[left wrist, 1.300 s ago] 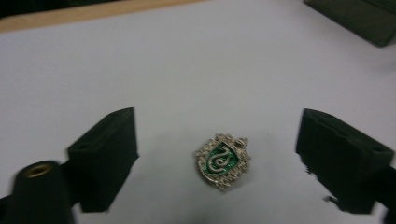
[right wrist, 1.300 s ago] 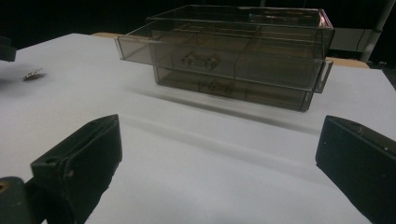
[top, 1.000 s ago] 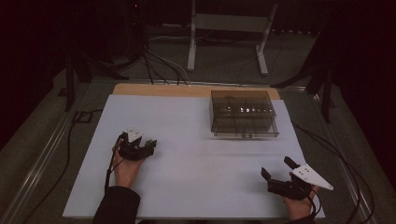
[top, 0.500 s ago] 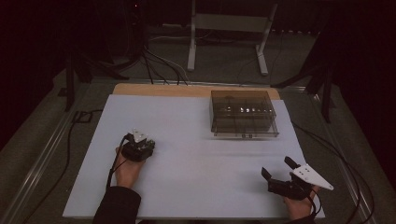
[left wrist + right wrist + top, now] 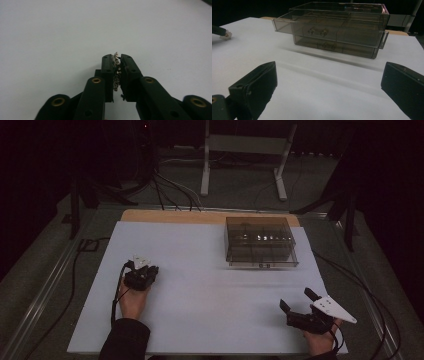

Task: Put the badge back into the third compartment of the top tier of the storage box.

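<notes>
My left gripper [image 5: 151, 270] rests at the left of the white table [image 5: 210, 290], held by a hand in a dark sleeve. Its jaws have just been closing, and in the left gripper view it [image 5: 116, 57] is shut on a small silvery, knobbly piece [image 5: 116, 68] pinched upright between the pads just above the sheet. My right gripper [image 5: 297, 300] sits near the front right corner, jaws spread wide with nothing between them [image 5: 329, 75]. It faces a smoky transparent drawer box [image 5: 332, 27], whose upper drawer is pulled out partway. The box [image 5: 260, 242] stands at the back right.
A bare wooden strip [image 5: 165, 216] borders the table's far edge. Beyond it, a metal stand [image 5: 240, 150] and cables [image 5: 165, 190] lie on the dark floor. A cable [image 5: 117, 295] trails from the left gripper along the hand.
The left gripper's jaws have come together from spread apart. The left hand has barely shifted. The right gripper has stayed still and open.
</notes>
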